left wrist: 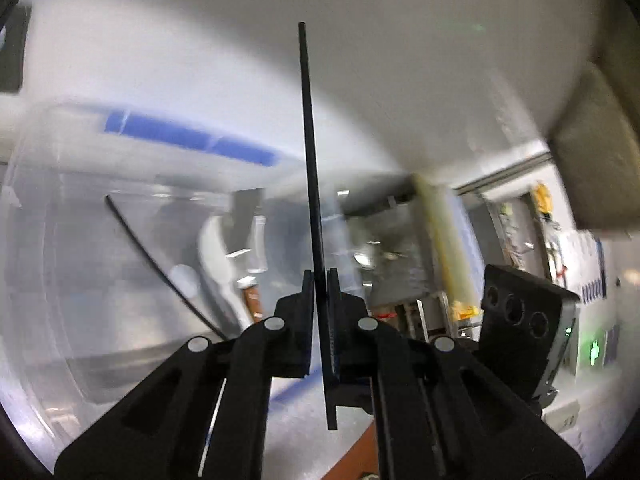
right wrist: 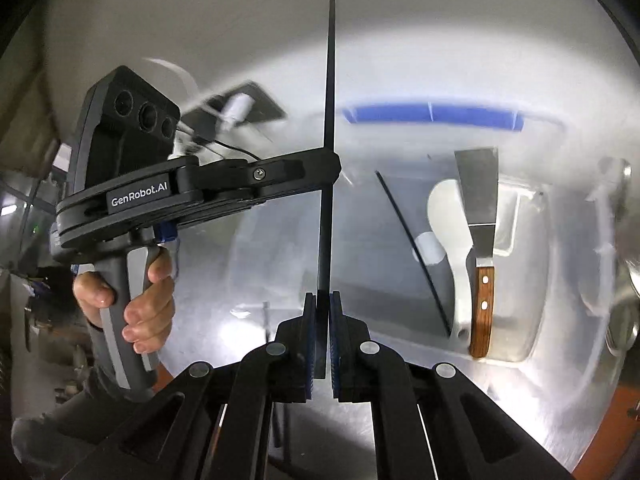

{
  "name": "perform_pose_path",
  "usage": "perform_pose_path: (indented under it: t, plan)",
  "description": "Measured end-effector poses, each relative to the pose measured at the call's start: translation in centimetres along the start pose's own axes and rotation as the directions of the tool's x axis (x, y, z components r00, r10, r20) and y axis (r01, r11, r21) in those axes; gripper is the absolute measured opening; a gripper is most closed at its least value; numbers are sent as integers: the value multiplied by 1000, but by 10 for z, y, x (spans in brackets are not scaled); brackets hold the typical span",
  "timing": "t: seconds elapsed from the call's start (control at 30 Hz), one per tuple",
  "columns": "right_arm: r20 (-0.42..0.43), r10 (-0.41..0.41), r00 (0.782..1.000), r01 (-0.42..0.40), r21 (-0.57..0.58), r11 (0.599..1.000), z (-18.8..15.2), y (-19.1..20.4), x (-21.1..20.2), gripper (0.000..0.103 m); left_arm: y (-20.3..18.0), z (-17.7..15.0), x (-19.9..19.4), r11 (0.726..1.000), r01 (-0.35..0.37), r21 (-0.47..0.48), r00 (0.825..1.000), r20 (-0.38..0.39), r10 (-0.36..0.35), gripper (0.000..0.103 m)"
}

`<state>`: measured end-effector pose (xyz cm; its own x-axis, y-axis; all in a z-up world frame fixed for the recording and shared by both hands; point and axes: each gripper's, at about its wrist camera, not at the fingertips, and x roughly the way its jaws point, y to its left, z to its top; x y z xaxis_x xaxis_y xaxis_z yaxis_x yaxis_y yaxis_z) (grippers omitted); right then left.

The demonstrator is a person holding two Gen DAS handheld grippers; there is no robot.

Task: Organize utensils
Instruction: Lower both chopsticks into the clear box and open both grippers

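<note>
Both grippers are shut on the same thin black chopstick [right wrist: 329, 120], held upright above the table. My right gripper [right wrist: 321, 312] clamps its lower end. My left gripper [right wrist: 334, 166] comes in from the left and pinches it higher up. In the left wrist view the chopstick [left wrist: 310, 152] runs up between the left gripper's [left wrist: 320, 280] pads. A clear plastic bin [right wrist: 536, 240] with a blue handle lies beyond. It holds a second black chopstick [right wrist: 412, 248], a white spoon [right wrist: 452, 232] and a wooden-handled metal scraper [right wrist: 482, 248].
The bin [left wrist: 60, 208] sits on a shiny metal tabletop [right wrist: 500, 396] with an orange edge at lower right. The right gripper's body [left wrist: 524, 320] shows at right in the left wrist view. Shelves and clutter stand behind.
</note>
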<state>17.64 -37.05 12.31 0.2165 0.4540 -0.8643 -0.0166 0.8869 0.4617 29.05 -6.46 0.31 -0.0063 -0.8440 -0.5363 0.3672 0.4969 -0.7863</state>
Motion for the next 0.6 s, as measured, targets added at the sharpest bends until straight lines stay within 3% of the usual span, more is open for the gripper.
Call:
perform_pose_path:
  t: [0.13,0.27,0.6]
  plan:
    - [-91,15,996,-13,22,1000,12,-29,49,8,48,2,44,992,-67,-111,992,-112,54,6]
    - [-194,18,981,-9,45,999,14,-53,88,8,84,-12,72,971,-95,-221,976,-214,47,6]
    - [-386,-80,919,86,-4,996,15,-75,148,7,121,-31,102,912,-219,-347,937,-336,98,6]
